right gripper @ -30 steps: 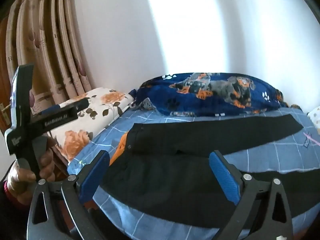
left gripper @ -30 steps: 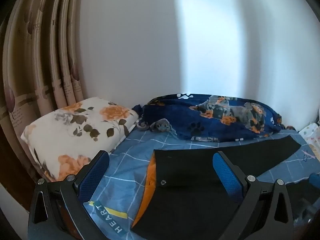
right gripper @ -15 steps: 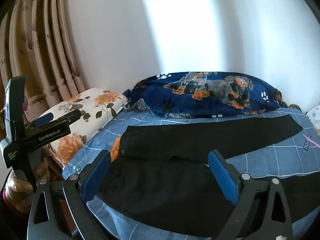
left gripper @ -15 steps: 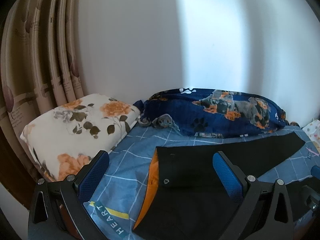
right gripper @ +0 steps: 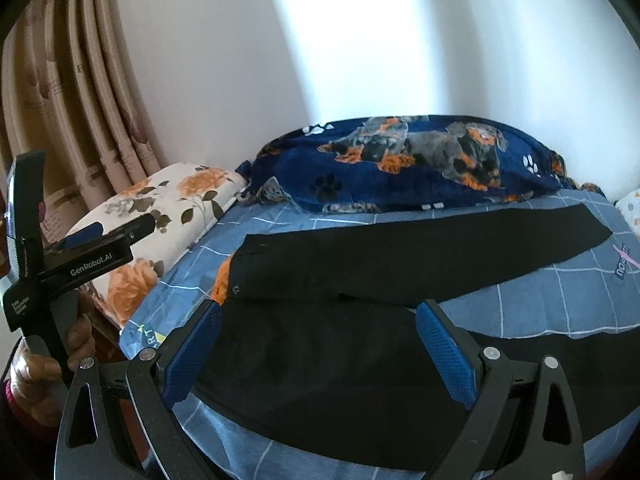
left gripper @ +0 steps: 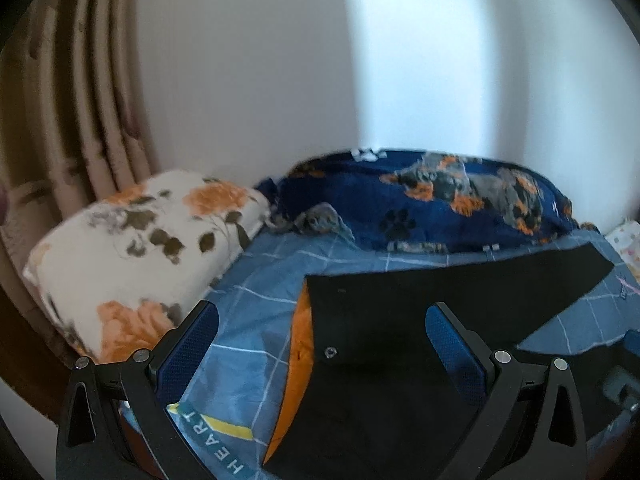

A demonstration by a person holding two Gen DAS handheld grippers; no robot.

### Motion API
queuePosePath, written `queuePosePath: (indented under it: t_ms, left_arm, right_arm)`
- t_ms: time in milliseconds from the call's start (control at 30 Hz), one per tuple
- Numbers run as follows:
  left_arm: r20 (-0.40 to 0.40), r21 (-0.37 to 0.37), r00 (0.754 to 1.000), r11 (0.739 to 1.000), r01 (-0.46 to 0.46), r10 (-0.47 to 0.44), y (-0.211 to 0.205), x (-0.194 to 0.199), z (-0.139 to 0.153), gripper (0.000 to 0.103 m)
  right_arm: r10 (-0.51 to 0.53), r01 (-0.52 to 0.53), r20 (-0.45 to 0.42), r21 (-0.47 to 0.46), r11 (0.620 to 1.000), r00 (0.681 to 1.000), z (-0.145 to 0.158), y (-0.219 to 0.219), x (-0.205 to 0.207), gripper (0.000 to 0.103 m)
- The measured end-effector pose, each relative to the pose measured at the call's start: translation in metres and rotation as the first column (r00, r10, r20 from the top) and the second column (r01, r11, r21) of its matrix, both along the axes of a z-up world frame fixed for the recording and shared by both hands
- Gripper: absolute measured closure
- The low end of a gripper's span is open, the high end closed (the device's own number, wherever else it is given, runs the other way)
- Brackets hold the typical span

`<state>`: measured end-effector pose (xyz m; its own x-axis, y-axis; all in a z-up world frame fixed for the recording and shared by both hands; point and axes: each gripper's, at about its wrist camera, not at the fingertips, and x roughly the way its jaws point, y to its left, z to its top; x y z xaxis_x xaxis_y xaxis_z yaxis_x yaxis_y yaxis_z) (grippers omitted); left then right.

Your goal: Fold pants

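The left gripper hangs above the waistband end of the black pants with its 2 blue-padded fingers spread wide, gripping nothing. The right gripper is just as wide and empty, over the nearer leg. The pants lie flat on the blue checked bed — both legs stretched toward the right, orange lining showing at the waist. A floral pillow and a dog-print blanket sit along the wall — a hand holds the left gripper's handle.

Matt black cloth pants with orange lining; plush blanket; cotton checked sheet
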<state>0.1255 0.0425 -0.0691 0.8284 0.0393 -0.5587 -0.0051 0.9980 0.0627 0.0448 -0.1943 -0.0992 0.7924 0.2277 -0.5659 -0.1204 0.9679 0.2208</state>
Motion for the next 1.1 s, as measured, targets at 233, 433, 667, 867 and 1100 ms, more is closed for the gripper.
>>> queuePosePath:
  t_ms: [233,433,667,867,1100]
  left_arm:
    - [-0.128,-0.134,0.992,0.991,-0.008,-0.009,0.051,0.074,-0.043,0.0]
    - [-0.243,-0.165,0.965,0.984,0.059,-0.099,0.077,0.153,-0.085,0.003]
    - [-0.334,-0.239,0.902,0.95,0.199,-0.273,0.086,0.234,-0.138,0.004]
    - [-0.432,-0.39,0.823,0.899,0.199,-0.37,0.09,0.281,-0.178,0.015]
    - [-0.434,-0.565,0.75,0.799,0.205,-0.5,0.085,0.297,-0.193,0.024]
  right_arm:
    - [-0.029,0.032,-0.076,0.037,0.999,0.997,-0.021,-0.017,0.016,0.006]
    - [-0.05,0.056,-0.144,0.038,0.998,0.988,-0.045,-0.026,0.034,0.006]
    - [-0.053,0.066,-0.212,0.055,0.996,0.976,-0.073,-0.032,0.057,0.006]
    - [-0.08,0.097,-0.265,0.053,0.994,0.961,-0.093,-0.04,0.069,0.006]
    - [-0.099,0.126,-0.317,0.065,0.99,0.943,-0.109,-0.048,0.077,0.006]
